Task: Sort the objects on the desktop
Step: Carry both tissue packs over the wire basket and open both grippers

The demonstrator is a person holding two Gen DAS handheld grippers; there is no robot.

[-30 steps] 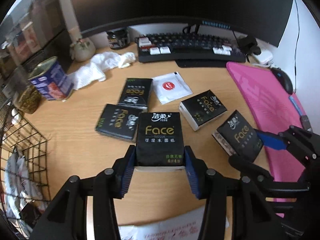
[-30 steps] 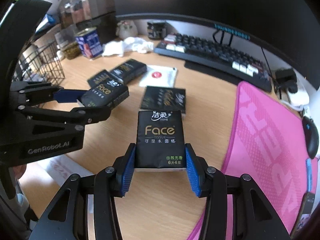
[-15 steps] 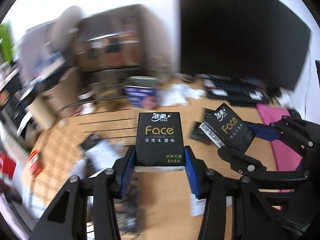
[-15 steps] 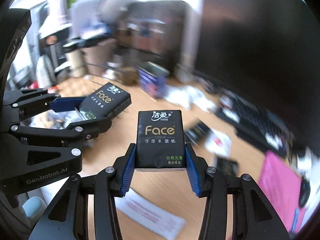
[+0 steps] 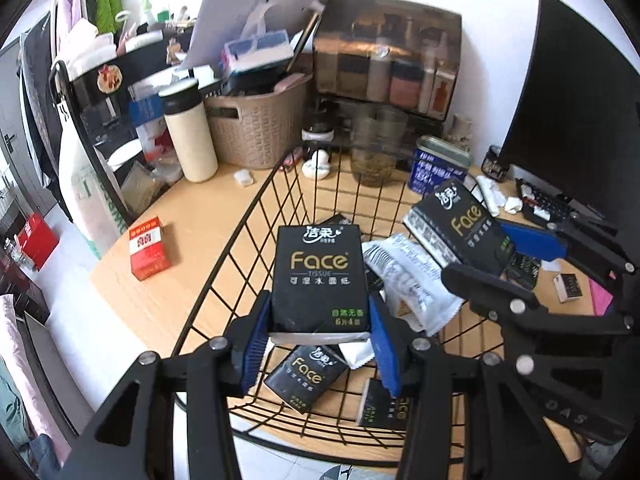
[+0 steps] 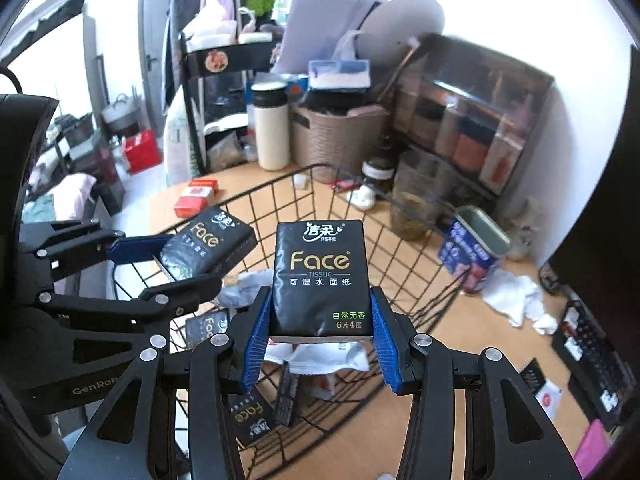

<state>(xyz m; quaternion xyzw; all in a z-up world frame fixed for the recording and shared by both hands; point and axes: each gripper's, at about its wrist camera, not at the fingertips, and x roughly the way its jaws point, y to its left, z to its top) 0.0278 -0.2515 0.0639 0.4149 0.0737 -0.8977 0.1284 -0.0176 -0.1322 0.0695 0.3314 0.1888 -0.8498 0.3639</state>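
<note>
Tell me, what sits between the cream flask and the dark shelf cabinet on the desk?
A brown woven basket stuffed with clutter stands between the cream flask and the cabinet, clearest in the left wrist view.

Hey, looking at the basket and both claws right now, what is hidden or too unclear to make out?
- Left wrist view: the wire basket floor is partly hidden by the tissue pack in the left claw.
- Right wrist view: the basket's near side is hidden by the right claw and its tissue pack.
- Both views: small print on the packs lying inside is too small.
- Right wrist view: the keyboard is cut off by the edge.
</note>
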